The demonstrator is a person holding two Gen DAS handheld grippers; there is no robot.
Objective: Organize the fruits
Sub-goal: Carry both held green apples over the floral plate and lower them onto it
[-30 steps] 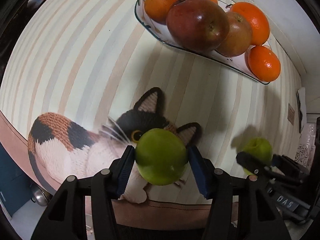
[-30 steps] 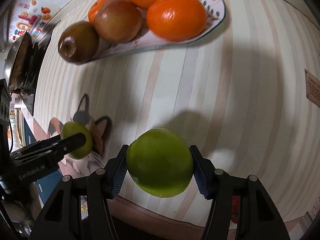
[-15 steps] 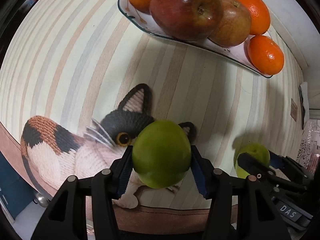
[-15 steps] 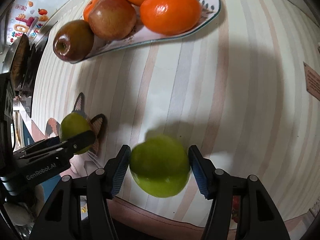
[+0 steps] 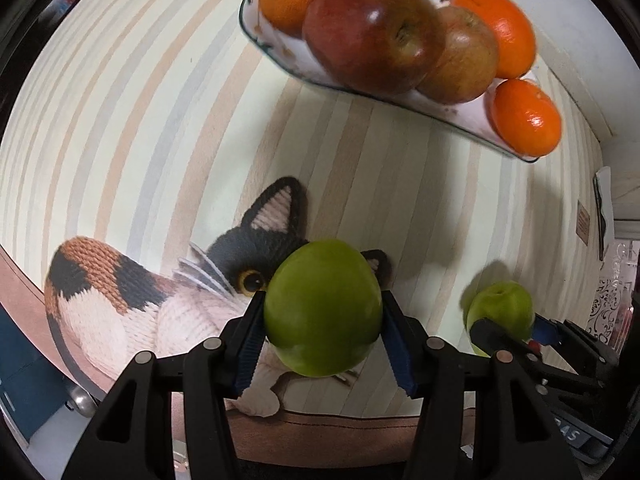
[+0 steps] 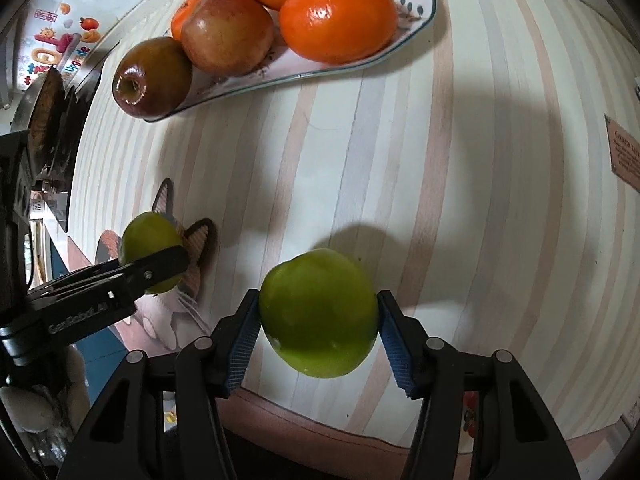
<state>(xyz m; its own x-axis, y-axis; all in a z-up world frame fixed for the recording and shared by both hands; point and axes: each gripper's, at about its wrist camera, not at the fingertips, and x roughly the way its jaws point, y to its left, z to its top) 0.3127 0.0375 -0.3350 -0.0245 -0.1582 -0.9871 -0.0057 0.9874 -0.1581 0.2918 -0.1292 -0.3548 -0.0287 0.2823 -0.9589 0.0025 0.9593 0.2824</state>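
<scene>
My left gripper (image 5: 323, 340) is shut on a green apple (image 5: 322, 307) and holds it above the striped tablecloth, over the printed cat. My right gripper (image 6: 318, 330) is shut on a second green apple (image 6: 319, 312), also off the table. Each view shows the other gripper's apple: at the right in the left wrist view (image 5: 501, 312), at the left in the right wrist view (image 6: 150, 242). A long white dish (image 5: 460, 114) at the back holds a dark red apple (image 5: 374, 32), a paler apple (image 5: 466, 58) and several oranges (image 5: 526, 118). The dish also shows in the right wrist view (image 6: 408, 46).
The striped tablecloth (image 5: 132, 100) has a knitted-look cat print (image 5: 132, 300) near its brown front edge (image 5: 320, 428). A small label (image 6: 626, 156) lies at the right of the table. Dark kitchen items (image 6: 44, 120) stand beyond the table's left end.
Both grippers have moved forward toward the dish with their apples held; the dish and its fruit look larger and nearer. The right apple sits a little lower between its pads.
</scene>
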